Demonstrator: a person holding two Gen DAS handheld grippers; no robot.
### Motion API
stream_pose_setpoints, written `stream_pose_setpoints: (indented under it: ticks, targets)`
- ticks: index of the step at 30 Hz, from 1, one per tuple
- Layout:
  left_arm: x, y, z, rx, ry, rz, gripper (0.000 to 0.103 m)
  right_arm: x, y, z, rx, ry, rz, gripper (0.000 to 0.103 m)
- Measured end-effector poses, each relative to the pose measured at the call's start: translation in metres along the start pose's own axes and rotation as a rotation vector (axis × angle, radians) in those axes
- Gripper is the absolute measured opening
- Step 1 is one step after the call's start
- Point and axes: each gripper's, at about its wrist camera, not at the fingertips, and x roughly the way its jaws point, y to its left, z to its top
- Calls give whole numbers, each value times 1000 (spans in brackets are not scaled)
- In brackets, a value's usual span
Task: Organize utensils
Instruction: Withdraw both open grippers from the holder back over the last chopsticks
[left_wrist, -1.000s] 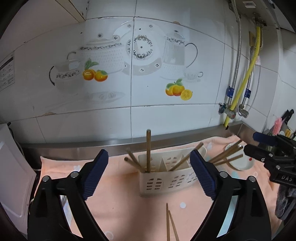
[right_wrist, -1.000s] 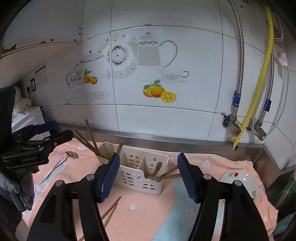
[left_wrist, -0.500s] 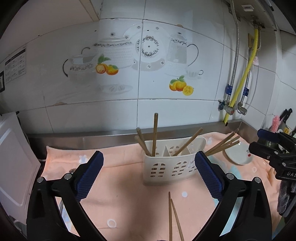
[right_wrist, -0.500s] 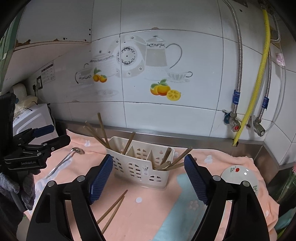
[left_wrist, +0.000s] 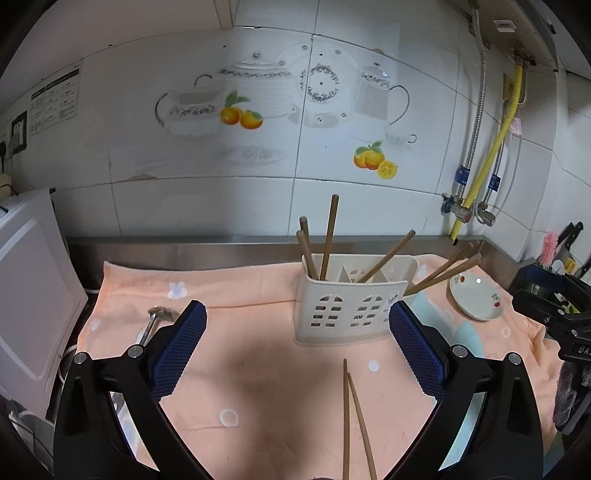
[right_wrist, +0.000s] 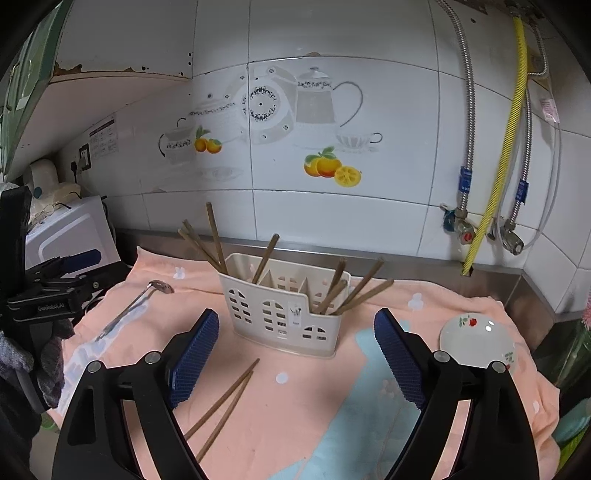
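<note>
On the peach towel (left_wrist: 258, 295) before the tiled wall, two loose chopsticks (left_wrist: 351, 417) lay lengthwise just ahead of my left gripper (left_wrist: 295, 354), nearer than my right gripper (right_wrist: 295, 354), both wide open and empty, the right's jaws having just been opening.

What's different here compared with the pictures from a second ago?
Both grippers drew back from the utensil holder, which now looks further off, with more of the towel showing. The right gripper has just been opening its jaws, with nothing between them; the left gripper is wide open and empty too. The chopsticks in the holder, the loose pair on the towel, the spoon and the small dish stayed put.
</note>
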Motion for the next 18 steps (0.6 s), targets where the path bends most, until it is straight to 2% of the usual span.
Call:
stream_pose_setpoints:
  ticks: [18]
  targets:
    - [-14, 9, -31, -34, 19, 18, 98, -21, 5, -36, 16, -8, 12, 87]
